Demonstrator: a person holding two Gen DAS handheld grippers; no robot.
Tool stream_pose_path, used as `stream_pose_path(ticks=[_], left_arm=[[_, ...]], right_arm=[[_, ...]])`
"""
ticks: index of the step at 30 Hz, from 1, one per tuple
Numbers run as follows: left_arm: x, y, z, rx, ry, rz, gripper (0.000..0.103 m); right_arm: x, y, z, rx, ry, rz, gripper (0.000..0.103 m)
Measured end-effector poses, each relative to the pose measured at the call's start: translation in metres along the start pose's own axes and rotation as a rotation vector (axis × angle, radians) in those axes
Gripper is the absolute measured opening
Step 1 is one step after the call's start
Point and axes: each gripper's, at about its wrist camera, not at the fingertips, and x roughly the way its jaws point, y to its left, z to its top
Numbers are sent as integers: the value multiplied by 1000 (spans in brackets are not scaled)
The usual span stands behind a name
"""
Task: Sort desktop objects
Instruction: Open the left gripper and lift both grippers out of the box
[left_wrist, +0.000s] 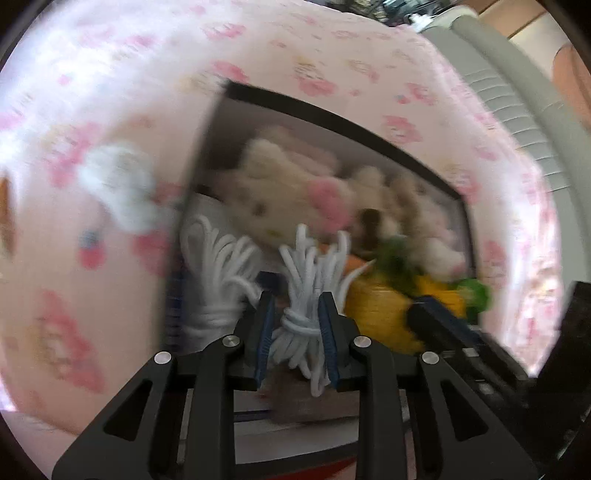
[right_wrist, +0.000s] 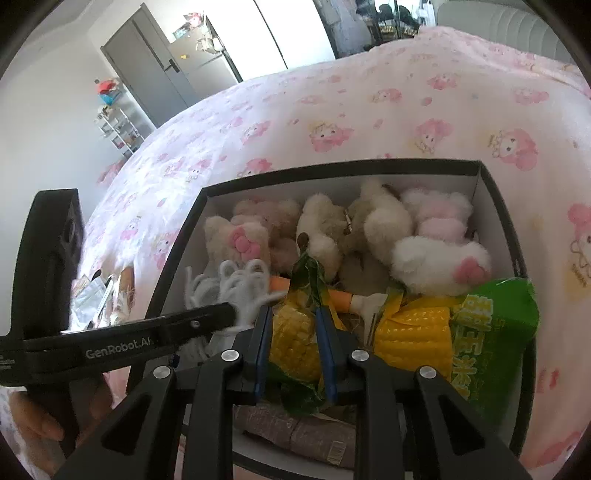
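Observation:
My left gripper (left_wrist: 295, 302) is shut on a white rope bundle (left_wrist: 306, 295) and holds it over the black-rimmed box (left_wrist: 332, 114). A second white rope bundle (left_wrist: 218, 273) lies in the box at the left. My right gripper (right_wrist: 291, 314) is shut on a packaged corn cob (right_wrist: 295, 343) over the same box (right_wrist: 369, 166). Another corn pack (right_wrist: 443, 332) in green wrap lies to its right. Several plush toys (right_wrist: 369, 229) fill the far half of the box. The left gripper's arm (right_wrist: 147, 332) crosses the right wrist view.
The box sits on a pink patterned bedspread (right_wrist: 369, 103). A small white plush (left_wrist: 118, 184) lies on the bedspread left of the box. A few small items (right_wrist: 99, 295) lie on the bed at the left. A grey door (right_wrist: 155, 70) and shelves stand beyond.

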Motion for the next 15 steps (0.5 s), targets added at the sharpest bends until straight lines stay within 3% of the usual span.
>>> stream_pose_path(ticks=[1,5,7,11,15], left_arm=[[-3,0,0,1,-10,5,23],[-21,-2,0,-24,-67,-168,22],[-22,-11,0,2,-90,-196,22],[0,-24,-1,40,-33,-190,22],[16,-22,-4,34,-7,-113,21]], right_arm=[[-2,0,0,-6,-15,-7,22],[-2,4,-1,-20,-12,1,21],[1,5,-2,-21,0,-19,22],[1,4,-3,-27,-7,-82,22],[2,-1,-5,-14,3,-97,24]])
